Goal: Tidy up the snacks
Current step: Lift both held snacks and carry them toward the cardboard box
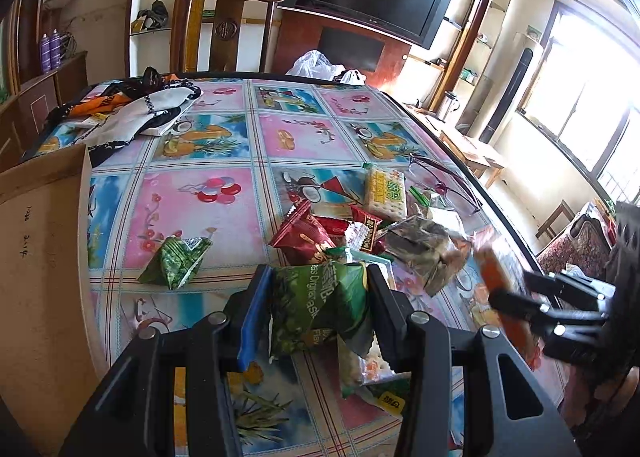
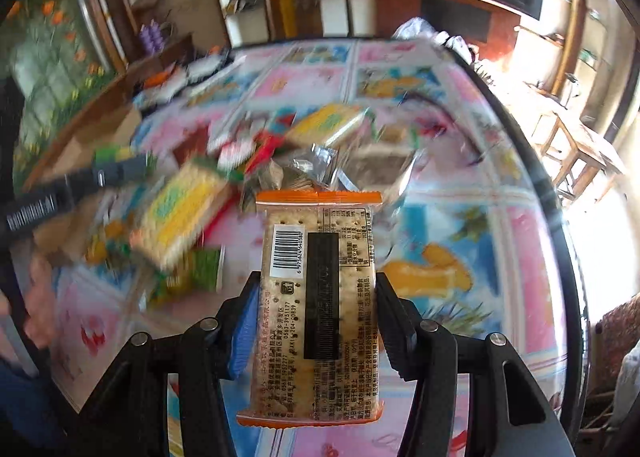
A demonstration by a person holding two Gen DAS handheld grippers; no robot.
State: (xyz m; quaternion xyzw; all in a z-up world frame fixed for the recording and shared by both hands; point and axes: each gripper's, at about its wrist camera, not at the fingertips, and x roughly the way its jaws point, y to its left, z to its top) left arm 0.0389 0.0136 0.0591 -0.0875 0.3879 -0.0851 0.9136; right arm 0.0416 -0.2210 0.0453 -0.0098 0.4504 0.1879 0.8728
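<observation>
Left gripper (image 1: 318, 297) is clamping a green snack packet (image 1: 316, 309); right gripper (image 2: 316, 321) is pinching an orange-edged cracker pack (image 2: 316, 309) by its sides. Both are carrying loads above the snack pile (image 1: 360, 225), so steady, level transport is advisable.

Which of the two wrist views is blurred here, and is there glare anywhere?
Right wrist view: table and snack pile smeared by motion blur, only the held cracker pack sharp. Left wrist view: mostly crisp, the orange pack in the right gripper blurred. Window glare washes out both right edges.
</observation>
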